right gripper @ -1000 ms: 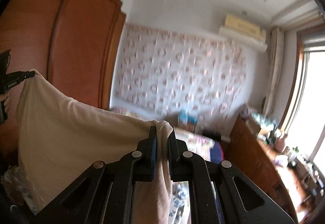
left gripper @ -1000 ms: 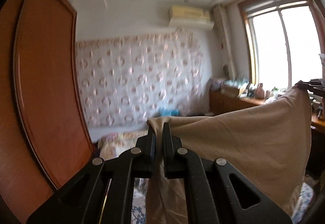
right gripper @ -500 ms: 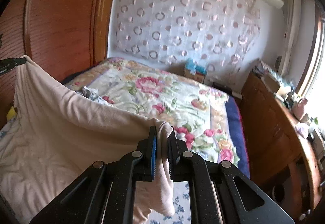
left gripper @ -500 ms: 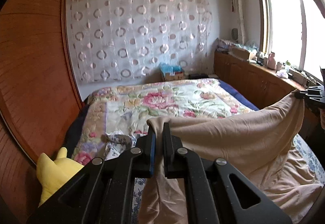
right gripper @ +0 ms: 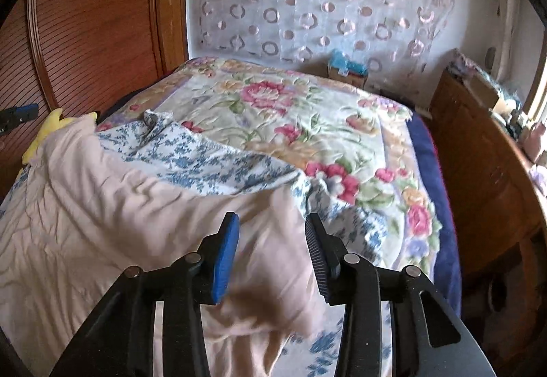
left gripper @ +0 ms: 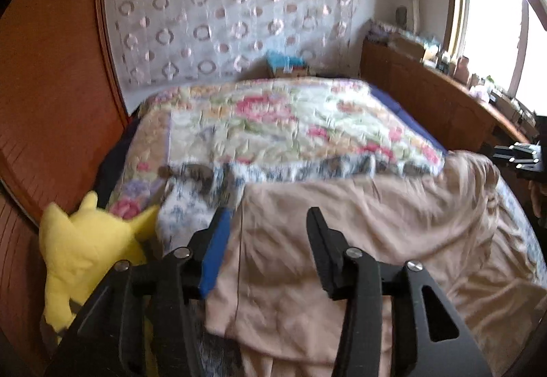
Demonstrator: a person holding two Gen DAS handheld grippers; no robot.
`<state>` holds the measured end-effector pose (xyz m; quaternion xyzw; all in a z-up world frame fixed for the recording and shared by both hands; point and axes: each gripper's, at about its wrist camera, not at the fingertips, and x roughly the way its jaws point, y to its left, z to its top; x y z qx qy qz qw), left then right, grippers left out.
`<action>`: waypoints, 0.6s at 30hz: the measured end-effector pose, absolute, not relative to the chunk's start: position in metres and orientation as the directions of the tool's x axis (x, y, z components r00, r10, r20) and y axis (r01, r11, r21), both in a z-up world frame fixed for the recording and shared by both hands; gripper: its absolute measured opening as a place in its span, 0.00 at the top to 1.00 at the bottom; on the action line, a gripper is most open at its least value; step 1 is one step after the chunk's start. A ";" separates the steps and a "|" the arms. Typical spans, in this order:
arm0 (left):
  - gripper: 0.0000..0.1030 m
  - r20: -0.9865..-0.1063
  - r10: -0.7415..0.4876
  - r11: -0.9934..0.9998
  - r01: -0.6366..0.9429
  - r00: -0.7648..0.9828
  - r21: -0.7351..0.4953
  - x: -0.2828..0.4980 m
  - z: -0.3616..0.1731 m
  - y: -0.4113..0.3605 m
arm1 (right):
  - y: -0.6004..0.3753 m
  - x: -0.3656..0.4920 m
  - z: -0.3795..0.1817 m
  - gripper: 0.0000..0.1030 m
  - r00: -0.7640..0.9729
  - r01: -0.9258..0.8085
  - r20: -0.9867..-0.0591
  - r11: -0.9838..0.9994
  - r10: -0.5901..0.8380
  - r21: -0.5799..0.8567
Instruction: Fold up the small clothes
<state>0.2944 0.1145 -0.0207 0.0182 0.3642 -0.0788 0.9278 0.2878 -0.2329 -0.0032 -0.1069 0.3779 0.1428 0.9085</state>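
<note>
Both grippers' fingers [left gripper: 218,233] gape above the blurred beige garment [left gripper: 359,233].

The left gripper [left gripper: 270,216] hangs just above the beige garment [left gripper: 359,240], jaws spread wide with nothing between them, one blue pad [left gripper: 215,254] facing inward. It sits over the garment's left end. The right gripper [right gripper: 271,223] is likewise spread wide and empty, low over the garment's right end, its fingers pointing past the cloth's far edge. In the left wrist view the right gripper shows at the garment's far right corner.
</note>
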 end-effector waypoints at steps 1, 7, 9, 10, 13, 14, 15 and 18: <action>0.47 -0.687 -0.137 0.986 0.165 0.714 -0.025 0.292 -0.024 0.115 | -0.235 0.285 -0.004 0.60 0.668 -0.339 -0.722 0.938 0.182 -0.077; 0.37 -0.755 -0.145 0.980 0.195 0.640 -0.023 0.272 -0.055 0.110 | -0.244 0.259 -0.011 0.60 0.619 -0.353 -0.753 0.936 0.225 -0.010; 0.37 -0.772 -0.141 0.980 0.197 0.620 -0.021 0.267 -0.064 0.109 | -0.249 0.253 -0.013 0.60 0.600 -0.345 -0.767 0.939 0.228 0.009; 0.37 -0.781 -0.137 0.980 0.197 0.609 -0.018 0.265 -0.068 0.108 | -0.251 0.252 -0.015 0.60 0.593 -0.339 -0.772 0.941 0.230 0.019; 0.37 -0.792 -0.131 0.981 0.195 0.596 -0.016 0.262 -0.075 0.108 | -0.259 0.245 -0.017 0.60 0.565 -0.332 -0.788 0.942 0.244 0.054; 0.37 -0.790 -0.127 0.981 0.195 0.600 -0.009 0.260 -0.075 0.107 | -0.261 0.244 -0.019 0.60 0.554 -0.331 -0.794 0.941 0.250 0.065; 0.37 -0.786 -0.122 0.981 0.193 0.607 -0.003 0.259 -0.076 0.106 | -0.263 0.244 -0.019 0.60 0.543 -0.333 -0.799 0.940 0.259 0.079; 0.37 -0.784 -0.121 0.983 0.181 0.608 -0.011 0.258 -0.078 0.107 | -0.268 0.248 -0.016 0.59 0.549 -0.326 -0.794 0.942 0.260 0.083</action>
